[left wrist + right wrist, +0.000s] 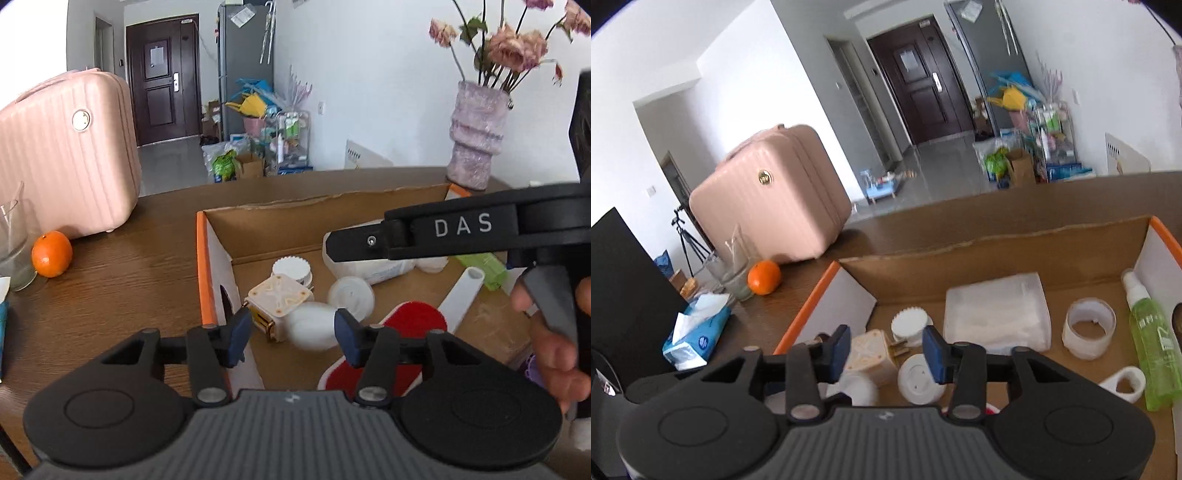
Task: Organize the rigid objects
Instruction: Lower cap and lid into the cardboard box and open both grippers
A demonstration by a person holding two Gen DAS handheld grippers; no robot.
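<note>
Ahead of both claws sits the open cardboard box (280, 218), orange-edged, resting on the wooden surface (122, 277). Well off to the left of the left claw stand a pink suitcase (62, 155), a glass (13, 258) and an orange (51, 254) just beside it; a purple vase (476, 136) of dried flowers stands beyond the box's far corner.

Inside the box, from the bigger items down: a translucent plastic pouch (995, 312) lies ahead and right of the right claw, a green spray bottle (1154, 350) lies along the right wall, a tape roll (1087, 328) sits between them, and a red-faced brush (410, 319) shows just right of the left claw. Closest in are the cream plug adapter (279, 302), a white bottle (314, 325) touching it, a white round cap (919, 378) and a ridged white jar lid (910, 323).

The left claw (291, 338) hangs over the box's near edge, jaws spread wide, holding nothing. The right claw (884, 350) is likewise wide open and empty, the adapter framed between its pads.

The step in hand looks like picking the adapter. To do it well I'd lower straight down, square the pads to two flat faces, avoid the prongs, and keep clear of the bottle and cap crowding it. The left claw should stay back so the two don't collide.
</note>
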